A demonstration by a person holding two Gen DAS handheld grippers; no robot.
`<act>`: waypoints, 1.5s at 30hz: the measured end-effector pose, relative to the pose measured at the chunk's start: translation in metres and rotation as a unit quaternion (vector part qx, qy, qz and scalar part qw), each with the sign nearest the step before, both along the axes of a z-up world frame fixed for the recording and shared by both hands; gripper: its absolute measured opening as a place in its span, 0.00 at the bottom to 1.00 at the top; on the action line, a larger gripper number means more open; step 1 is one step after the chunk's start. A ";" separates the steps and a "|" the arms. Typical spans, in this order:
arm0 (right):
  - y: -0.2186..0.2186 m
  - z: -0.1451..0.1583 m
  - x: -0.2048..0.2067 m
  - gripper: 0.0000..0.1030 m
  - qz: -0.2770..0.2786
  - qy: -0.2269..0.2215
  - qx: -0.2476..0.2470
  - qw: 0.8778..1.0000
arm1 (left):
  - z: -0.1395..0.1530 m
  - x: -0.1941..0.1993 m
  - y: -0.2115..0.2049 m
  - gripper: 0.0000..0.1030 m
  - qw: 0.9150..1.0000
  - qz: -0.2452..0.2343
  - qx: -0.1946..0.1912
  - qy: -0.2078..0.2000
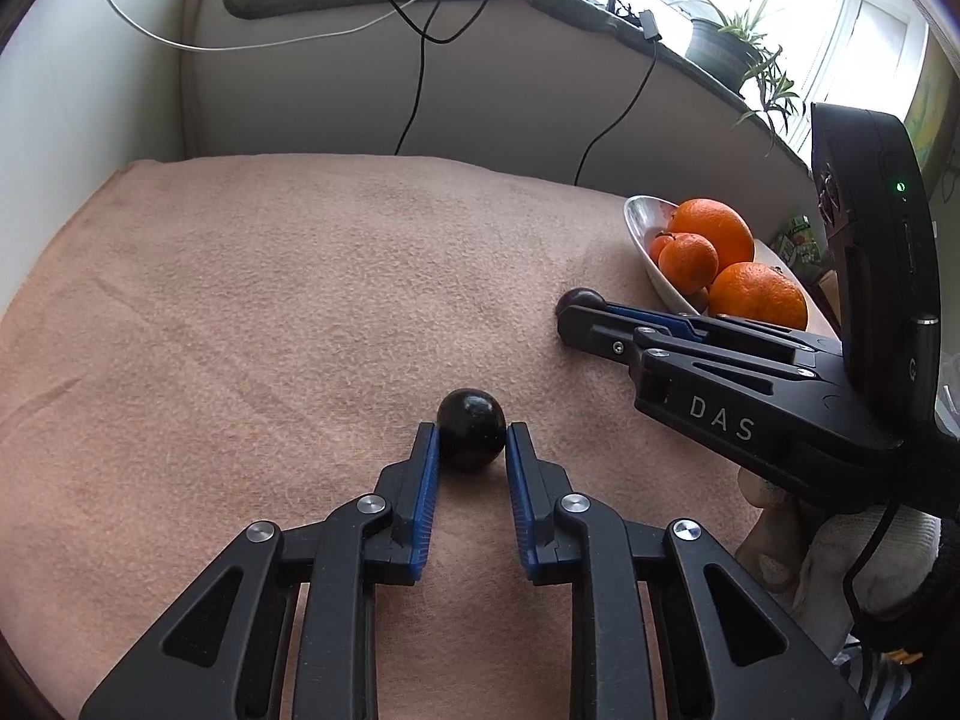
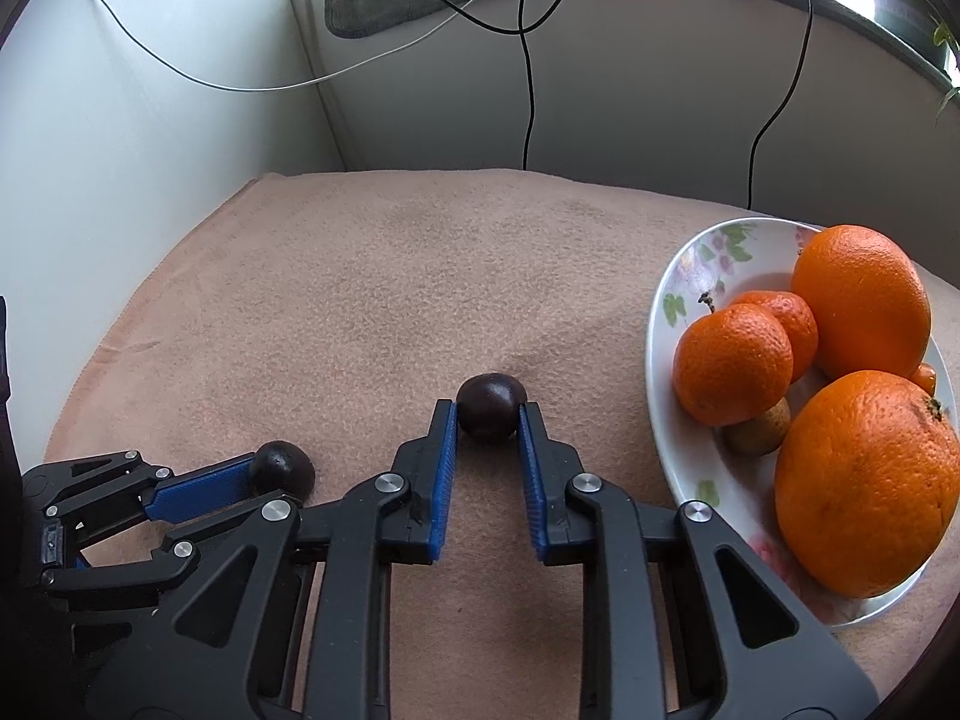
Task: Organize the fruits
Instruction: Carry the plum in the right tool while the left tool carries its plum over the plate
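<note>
Two dark round plums lie on a beige cloth. My left gripper [image 1: 471, 438] has its blue pads against both sides of one plum [image 1: 471, 429]; it also shows in the right wrist view [image 2: 282, 468]. My right gripper [image 2: 488, 411] is closed on the other plum [image 2: 489, 405], which shows in the left wrist view [image 1: 581, 300] at the tip of that gripper. Both plums rest on the cloth. A white flowered plate [image 2: 690, 276] to the right holds several oranges and tangerines [image 2: 861, 300] and a small brown fruit [image 2: 757, 429].
The beige cloth [image 1: 300, 300] covers the table up to a wall with hanging cables [image 1: 420, 60]. A windowsill with a potted plant [image 1: 726, 48] runs behind. The plate [image 1: 645, 222] sits at the table's right edge.
</note>
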State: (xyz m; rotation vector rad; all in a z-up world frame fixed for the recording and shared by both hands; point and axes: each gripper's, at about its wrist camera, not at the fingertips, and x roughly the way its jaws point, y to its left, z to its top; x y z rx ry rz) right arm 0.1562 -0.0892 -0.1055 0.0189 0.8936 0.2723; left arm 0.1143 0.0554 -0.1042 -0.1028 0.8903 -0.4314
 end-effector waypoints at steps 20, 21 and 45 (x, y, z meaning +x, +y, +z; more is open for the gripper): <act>-0.030 0.048 -0.038 0.20 0.027 -0.049 0.048 0.997 | 0.039 -0.024 0.004 0.20 0.999 0.031 -0.016 -0.038; -0.035 0.052 -0.041 0.20 0.025 -0.054 0.050 0.997 | 0.042 -0.025 0.003 0.20 0.999 0.031 -0.016 -0.041; -0.164 0.091 -0.073 0.20 -0.060 -0.107 0.060 0.991 | 0.082 -0.016 -0.068 0.20 0.996 -0.007 -0.028 -0.086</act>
